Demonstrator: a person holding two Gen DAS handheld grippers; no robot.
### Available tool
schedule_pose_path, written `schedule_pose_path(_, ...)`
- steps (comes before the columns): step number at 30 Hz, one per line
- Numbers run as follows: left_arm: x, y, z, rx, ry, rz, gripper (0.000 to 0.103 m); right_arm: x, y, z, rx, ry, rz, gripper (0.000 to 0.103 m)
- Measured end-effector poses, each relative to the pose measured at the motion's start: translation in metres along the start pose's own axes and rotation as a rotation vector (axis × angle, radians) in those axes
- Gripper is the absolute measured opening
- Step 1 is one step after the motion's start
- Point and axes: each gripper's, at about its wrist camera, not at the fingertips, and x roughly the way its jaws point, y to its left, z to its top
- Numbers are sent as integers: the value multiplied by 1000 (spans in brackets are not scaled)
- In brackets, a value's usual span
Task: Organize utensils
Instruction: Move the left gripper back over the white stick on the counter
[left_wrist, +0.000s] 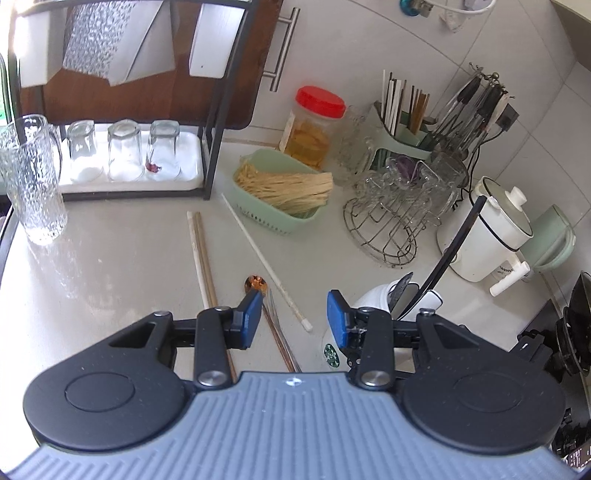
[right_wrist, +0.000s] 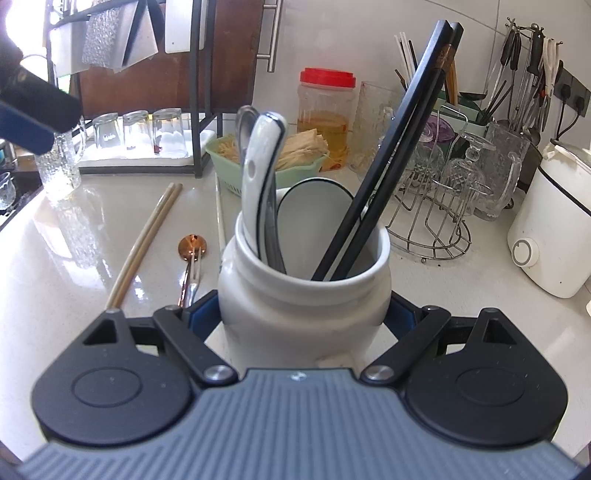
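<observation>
Right claw (right_wrist: 304, 314) clamping white ceramic jar (right_wrist: 303, 295) holding black chopsticks (right_wrist: 399, 147), white spoon (right_wrist: 262, 177), steel spoon (right_wrist: 245, 122); left claw (left_wrist: 295, 319) hovering apart over table (left_wrist: 129, 277), gripping nothing.

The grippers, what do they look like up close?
Both look alike. The left gripper and right gripper each have a ribbed grey-blue body, two round black discs, black link arms with silver pins, and blue pads. No cables or sleeves show.

Spoon (left_wrist: 275, 328) handle hidden; fork (right_wrist: 192, 282) cut off.
</observation>
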Motion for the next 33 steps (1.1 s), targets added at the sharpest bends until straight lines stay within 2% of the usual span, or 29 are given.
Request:
schedule_pose_path(6,12,7,-4,-29,5,23,44,-1,-1,0,-4,7,5,92)
schedule_pose_path(13,51,36,-5,-92,59,88,44,0,-2,3,-9,26,10,92)
schedule_pose_path(23,96,72,19,-142,71,142,44,-3,-5,2,-1,59,8,92)
schedule_pose_path(27,117,84,26,-148,74,175,41,-5,-7,0,-1,61,10,92)
schedule_pose_path(33,147,93,38,-142,68,203,31,-6,-7,-2,-7,46,12,92)
